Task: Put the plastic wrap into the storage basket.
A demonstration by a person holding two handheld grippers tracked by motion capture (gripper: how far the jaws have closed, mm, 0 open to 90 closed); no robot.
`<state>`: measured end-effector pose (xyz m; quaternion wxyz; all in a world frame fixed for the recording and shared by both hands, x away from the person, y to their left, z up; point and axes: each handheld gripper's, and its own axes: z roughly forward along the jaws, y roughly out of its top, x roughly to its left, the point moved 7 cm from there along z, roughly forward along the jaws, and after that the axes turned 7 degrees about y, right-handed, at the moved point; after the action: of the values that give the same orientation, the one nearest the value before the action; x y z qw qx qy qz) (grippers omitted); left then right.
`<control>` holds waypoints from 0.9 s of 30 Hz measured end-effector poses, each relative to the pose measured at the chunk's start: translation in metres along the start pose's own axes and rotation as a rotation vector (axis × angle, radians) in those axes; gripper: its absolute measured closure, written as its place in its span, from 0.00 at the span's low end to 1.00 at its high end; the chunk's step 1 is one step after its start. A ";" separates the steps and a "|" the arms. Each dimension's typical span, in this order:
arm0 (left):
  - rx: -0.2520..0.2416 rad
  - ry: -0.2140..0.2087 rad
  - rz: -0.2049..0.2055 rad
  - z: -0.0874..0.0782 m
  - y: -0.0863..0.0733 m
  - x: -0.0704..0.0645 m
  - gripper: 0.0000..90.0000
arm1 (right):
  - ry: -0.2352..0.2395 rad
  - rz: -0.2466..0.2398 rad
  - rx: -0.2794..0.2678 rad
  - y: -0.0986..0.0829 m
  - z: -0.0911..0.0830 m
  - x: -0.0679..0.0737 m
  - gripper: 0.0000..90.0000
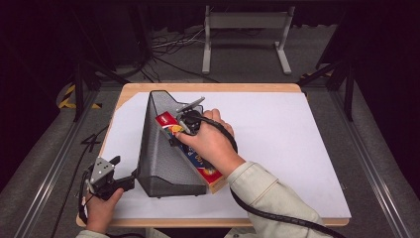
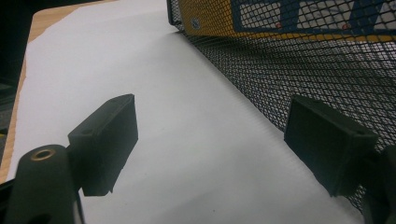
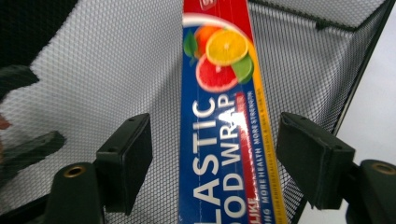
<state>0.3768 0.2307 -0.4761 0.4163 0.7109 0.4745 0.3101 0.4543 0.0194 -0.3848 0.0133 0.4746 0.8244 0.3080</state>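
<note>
The right gripper [image 3: 215, 158] is open wide, its jaws standing to either side of the wrap box [image 3: 224, 140] with a clear gap on each side, so it grips nothing. In the high view the right gripper [image 1: 184, 130] hovers over the box [image 1: 198, 161], which lies slanted inside the mesh holder [image 1: 163, 163] at the table's centre-left, its near end poking out toward 5 o'clock. The holder lies on its side on the white sheet [image 1: 287, 144], its mesh wall rising at 9 o'clock of the box. The left gripper [image 2: 210, 144] is open too, empty, one jaw close against the holder's mesh [image 2: 299, 70]. In the high view the left gripper [image 1: 121, 171] sits at 8 o'clock of the holder, near the table's front edge.
</note>
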 end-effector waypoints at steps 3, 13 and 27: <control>0.001 0.002 0.000 0.000 0.000 0.000 0.20 | 0.026 -0.018 -0.025 0.002 -0.009 0.002 0.29; -0.011 0.007 -0.004 -0.001 0.001 0.001 0.20 | 0.091 -0.086 -0.144 0.004 -0.031 0.001 0.26; -0.021 0.005 -0.006 -0.001 0.004 0.000 0.20 | 0.156 -0.221 -0.371 0.003 -0.067 -0.009 0.24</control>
<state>0.3780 0.2305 -0.4726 0.4236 0.7044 0.4742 0.3155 0.4401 -0.0201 -0.3314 0.0699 0.3457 0.7992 0.4868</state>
